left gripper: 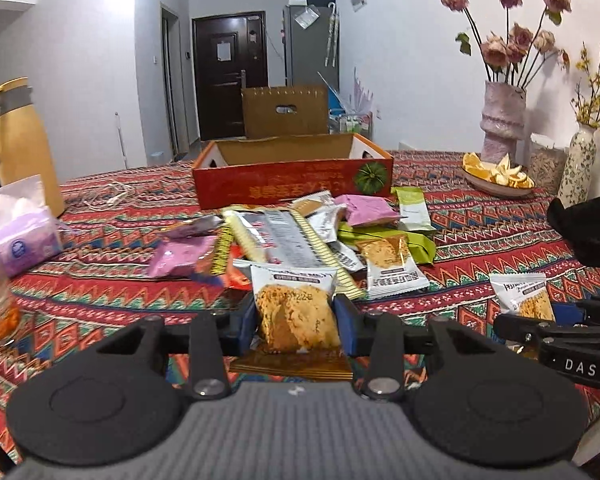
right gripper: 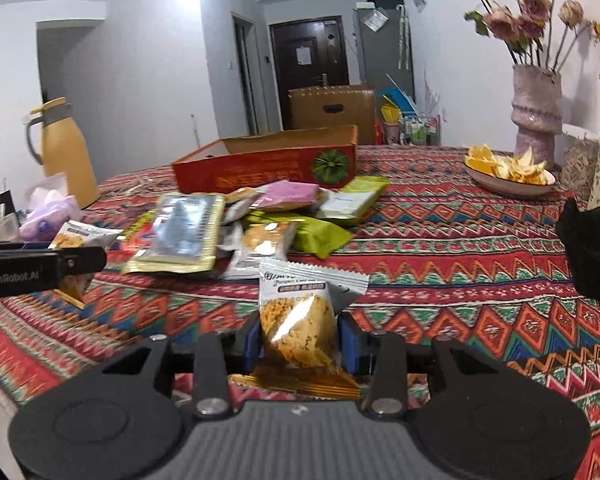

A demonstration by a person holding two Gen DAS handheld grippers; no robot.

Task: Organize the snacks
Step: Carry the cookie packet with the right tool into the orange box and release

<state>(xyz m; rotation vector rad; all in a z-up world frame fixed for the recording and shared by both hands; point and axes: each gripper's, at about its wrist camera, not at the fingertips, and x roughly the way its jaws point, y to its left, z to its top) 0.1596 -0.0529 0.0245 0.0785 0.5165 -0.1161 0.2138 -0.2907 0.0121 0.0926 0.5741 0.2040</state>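
Note:
My left gripper is shut on a white snack packet showing a golden crisp cake, held above the patterned tablecloth. My right gripper is shut on a matching snack packet; it also appears at the right edge of the left wrist view as the right gripper. A heap of snack packets lies just in front, with pink, green, silver and white wrappers. Behind the heap stands an open red cardboard box. The left gripper shows at the left edge of the right wrist view.
A yellow thermos jug and a tissue pack stand at the left. A bowl of orange peel, a pink vase and a floral vase sit at the right. A black cloth thing is at the right edge.

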